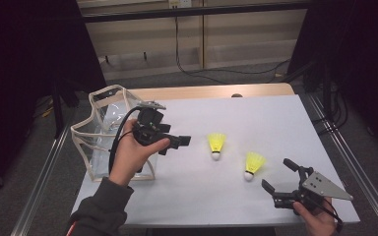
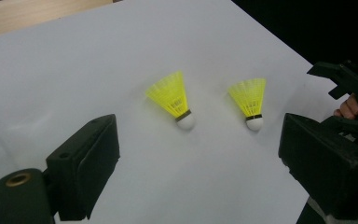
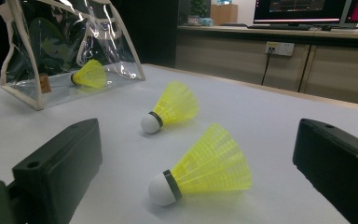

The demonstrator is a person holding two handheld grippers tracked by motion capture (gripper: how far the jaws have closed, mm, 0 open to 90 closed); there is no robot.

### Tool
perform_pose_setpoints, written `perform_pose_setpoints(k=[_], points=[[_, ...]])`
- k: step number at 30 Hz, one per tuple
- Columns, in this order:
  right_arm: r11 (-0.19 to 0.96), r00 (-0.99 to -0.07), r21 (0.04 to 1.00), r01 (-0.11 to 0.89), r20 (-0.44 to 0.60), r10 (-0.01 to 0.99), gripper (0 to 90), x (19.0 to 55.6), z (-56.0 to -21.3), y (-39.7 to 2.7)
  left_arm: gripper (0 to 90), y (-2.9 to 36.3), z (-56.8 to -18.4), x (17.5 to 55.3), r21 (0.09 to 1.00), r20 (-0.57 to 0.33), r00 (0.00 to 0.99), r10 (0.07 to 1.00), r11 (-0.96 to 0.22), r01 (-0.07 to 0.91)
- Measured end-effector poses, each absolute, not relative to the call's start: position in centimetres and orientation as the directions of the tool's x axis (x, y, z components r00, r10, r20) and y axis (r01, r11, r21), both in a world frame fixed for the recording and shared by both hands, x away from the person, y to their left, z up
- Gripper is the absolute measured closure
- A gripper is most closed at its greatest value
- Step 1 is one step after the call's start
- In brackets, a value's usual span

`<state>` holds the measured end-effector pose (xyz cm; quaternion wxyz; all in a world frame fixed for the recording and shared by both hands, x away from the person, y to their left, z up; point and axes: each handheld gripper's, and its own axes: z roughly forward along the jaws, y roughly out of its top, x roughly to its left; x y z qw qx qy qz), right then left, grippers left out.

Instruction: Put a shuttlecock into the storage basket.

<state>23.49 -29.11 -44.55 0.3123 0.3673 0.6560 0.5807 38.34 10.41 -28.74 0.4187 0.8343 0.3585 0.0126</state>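
With both sets of jaws apart and empty, the right gripper [image 1: 281, 176] and left gripper [image 1: 179, 141] still have two shuttlecocks [image 1: 252, 165] [image 1: 216, 146] lying on the desk [image 1: 275, 118] beside the clear bag [image 1: 109, 129], which already holds one shuttlecock [image 3: 89, 74].

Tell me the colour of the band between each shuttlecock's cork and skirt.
Black, clearest in the right gripper view on the nearer shuttlecock.
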Motion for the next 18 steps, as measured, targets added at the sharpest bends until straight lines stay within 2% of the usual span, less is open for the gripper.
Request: perform_pose_setpoints(k=[18], points=[[0.059,-0.535,0.991,0.121,0.014,0.845,1.1,23.5,-44.5,-29.1,11.7,9.7,-31.3,37.8,0.707,-0.304,0.742,0.597,-0.38,0.596]])
